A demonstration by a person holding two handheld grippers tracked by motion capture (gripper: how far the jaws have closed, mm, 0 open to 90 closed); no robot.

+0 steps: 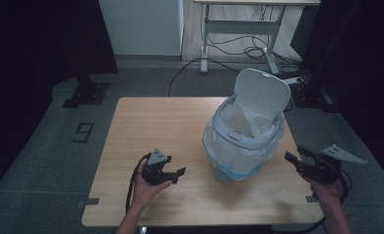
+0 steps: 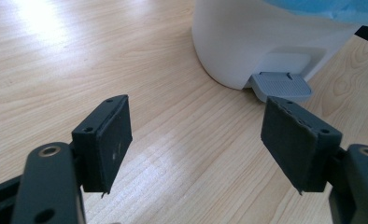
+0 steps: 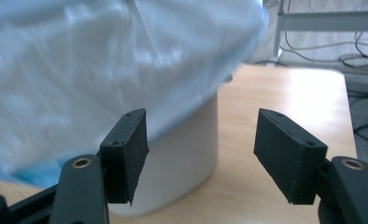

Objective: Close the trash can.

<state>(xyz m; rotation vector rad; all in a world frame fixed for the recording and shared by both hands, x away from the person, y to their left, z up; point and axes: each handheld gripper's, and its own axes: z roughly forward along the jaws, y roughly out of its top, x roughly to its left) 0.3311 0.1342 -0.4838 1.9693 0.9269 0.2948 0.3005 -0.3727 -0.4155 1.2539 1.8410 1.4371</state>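
White pedal bin (image 1: 243, 131), lid up and bag-lined, sat between both grippers' spread, empty fingers (image 2: 108, 140), so reaching seemed next.

Light wood table (image 1: 146, 122) on grey floor (image 1: 44, 156). White-framed desk (image 1: 239, 24) behind it, loose black cables (image 1: 239, 48) tangled underneath, pale wall panel (image 1: 141, 24) to its left. Dark curtains (image 1: 34, 39) on both sides. Black stand base (image 1: 85, 92) back left. Glare on tabletop.
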